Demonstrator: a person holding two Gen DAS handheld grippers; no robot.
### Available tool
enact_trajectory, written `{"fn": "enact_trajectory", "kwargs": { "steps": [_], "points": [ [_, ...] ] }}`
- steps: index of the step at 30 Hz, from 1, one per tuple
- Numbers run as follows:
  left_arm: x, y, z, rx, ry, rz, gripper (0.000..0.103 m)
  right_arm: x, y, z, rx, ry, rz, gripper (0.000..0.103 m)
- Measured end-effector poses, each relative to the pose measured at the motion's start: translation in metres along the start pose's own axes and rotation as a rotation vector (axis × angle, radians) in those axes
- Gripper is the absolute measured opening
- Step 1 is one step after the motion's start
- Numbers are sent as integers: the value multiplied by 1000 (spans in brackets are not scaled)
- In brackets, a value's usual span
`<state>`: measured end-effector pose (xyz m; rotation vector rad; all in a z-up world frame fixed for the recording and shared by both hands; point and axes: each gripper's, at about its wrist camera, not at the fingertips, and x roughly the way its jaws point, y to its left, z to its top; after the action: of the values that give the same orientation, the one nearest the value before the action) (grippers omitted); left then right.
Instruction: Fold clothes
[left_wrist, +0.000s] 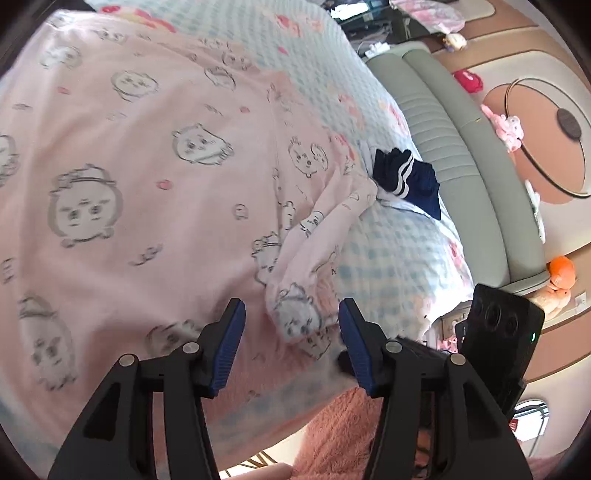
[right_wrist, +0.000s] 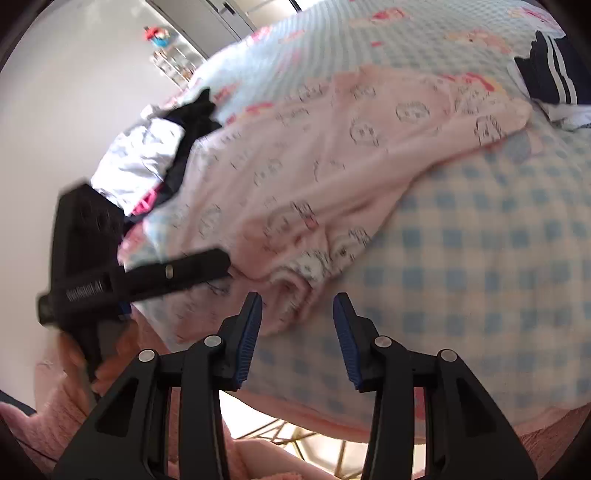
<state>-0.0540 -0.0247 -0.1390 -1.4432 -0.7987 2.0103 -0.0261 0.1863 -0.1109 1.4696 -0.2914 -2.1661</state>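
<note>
**Both jaws apart over a soft pink garment on the bed**

Jaws of the left gripper (left_wrist: 291, 332) stand apart, and the bunched cuff end of the pink garment (left_wrist: 147, 177) lies between the blue ribbed pads without being pressed. The right gripper (right_wrist: 297, 332) also has its jaws apart, the same crumpled end sitting just ahead of the tips, unheld.

That garment is spread across the checked bedspread (left_wrist: 388, 258), near the bed's edge, with a sleeve or leg trailing toward the grippers. It looks like thin, brushed cotton or fleece printed with grey cartoon faces: light, limp, and likely to sag and drag, so I judge it wants a hold at two points. The best grip seems to be the hemmed cuff, where doubled fabric gives the pads something thick to bite; motion blur makes the exact seam hard to place.

A navy garment with white stripes (left_wrist: 406, 177) sits folded just beyond the pink one. A white and black heap of clothes (right_wrist: 147, 155) lies at the far side in the right wrist view. Below the bed edge, a fluffy pink rug (left_wrist: 347, 424) shows.
</note>
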Motion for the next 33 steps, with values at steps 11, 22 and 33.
{"fn": "enact_trajectory", "kwargs": {
  "steps": [11,22,33],
  "points": [
    [-17,-18,15,59,-87,152,10,30,16,0,-114,13,-209,41],
    [-87,23,-32,-60,-171,167,9,32,43,-5,-192,33,-234,44],
    [-106,47,-64,-117,-232,160,9,17,53,-16,-198,57,-143,47]
  ]
}}
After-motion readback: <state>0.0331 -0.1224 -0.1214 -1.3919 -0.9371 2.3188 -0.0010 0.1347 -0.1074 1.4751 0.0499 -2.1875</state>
